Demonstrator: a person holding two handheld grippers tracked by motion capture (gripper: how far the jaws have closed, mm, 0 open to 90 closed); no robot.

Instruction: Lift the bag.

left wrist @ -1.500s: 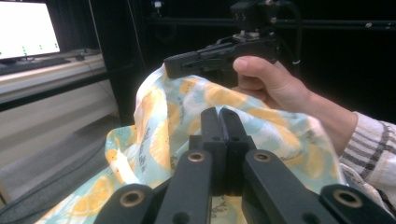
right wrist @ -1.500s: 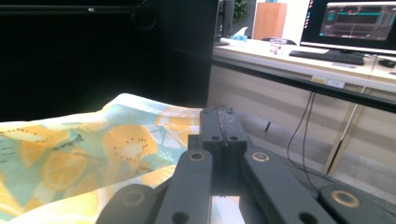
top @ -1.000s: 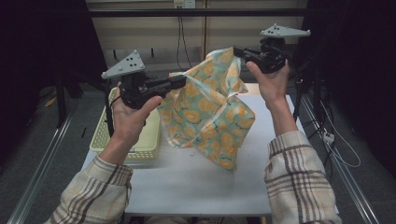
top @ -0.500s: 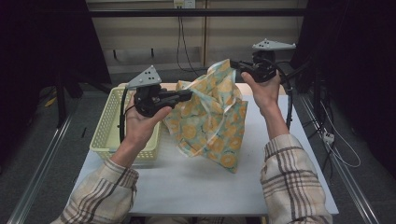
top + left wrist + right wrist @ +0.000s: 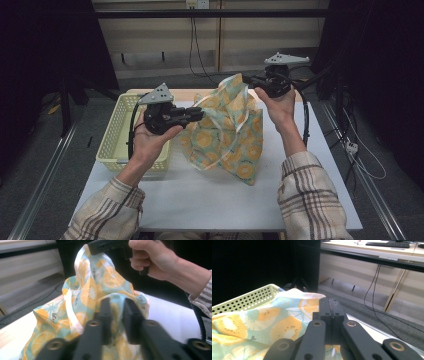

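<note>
1. High view: your hands sit lower than before, and the orange-print bag (image 5: 227, 132) now rests on the white surface (image 5: 210, 200) beside the basket (image 5: 117, 142).
2. Your left gripper (image 5: 199, 114) has just parted its jaws narrowly, cloth between them.
3. Your right gripper (image 5: 248, 80) pinches the bag's top.

Both sleeves are a beige plaid flannel crossed with dark lines. The left gripper (image 5: 200, 114) is black and blocky with a grey three-cornered plate on top and brass-ringed screw holes along its jaws. The right gripper (image 5: 248, 79) matches, trailing a black cable.
</note>
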